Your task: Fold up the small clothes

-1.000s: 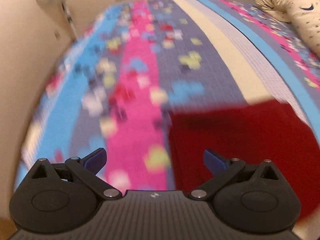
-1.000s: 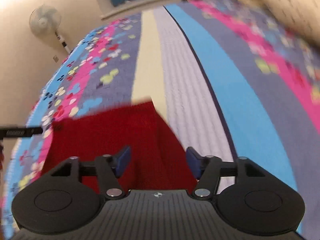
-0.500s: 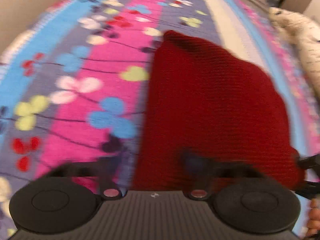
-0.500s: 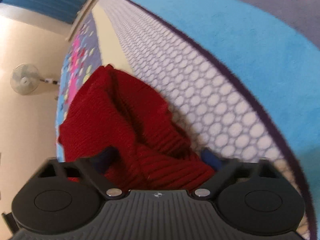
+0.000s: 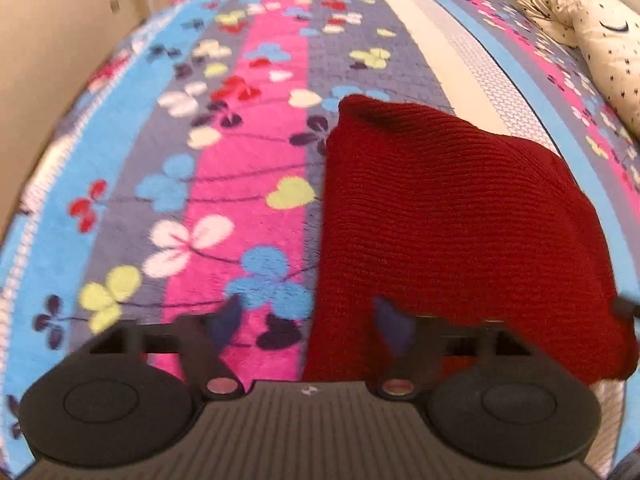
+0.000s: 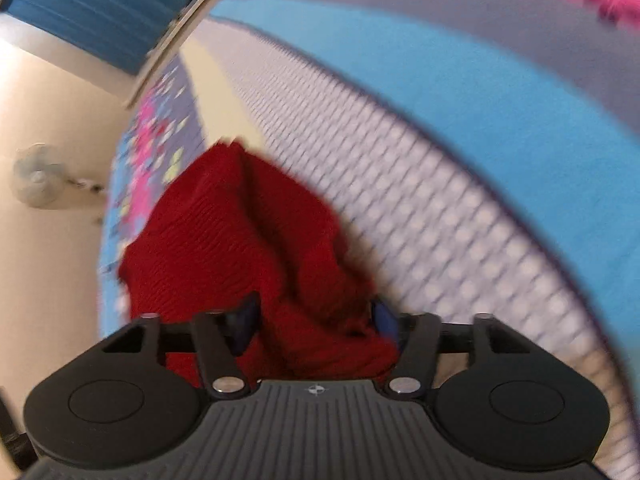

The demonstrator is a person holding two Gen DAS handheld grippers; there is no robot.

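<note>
A dark red knitted garment (image 5: 448, 220) lies on the striped flowered blanket (image 5: 240, 152). My left gripper (image 5: 308, 324) is open at the garment's near left edge, its right finger over the red knit and its left finger over the blanket. In the right wrist view the garment (image 6: 240, 240) is bunched up, and my right gripper (image 6: 316, 320) is open with a thick fold of the knit between its blue fingers. I cannot tell if that fold is pinched.
A cream pillow with dark stars (image 5: 592, 40) lies at the far right of the bed. A wall runs along the bed's left side (image 5: 48, 40). A standing fan (image 6: 36, 180) and blue curtains (image 6: 92, 4) are beyond the bed.
Both grippers came down to the red garment from above the bed. The right gripper tilted sideways and the knit bunched up between its fingers. The left gripper pulled back slightly.
</note>
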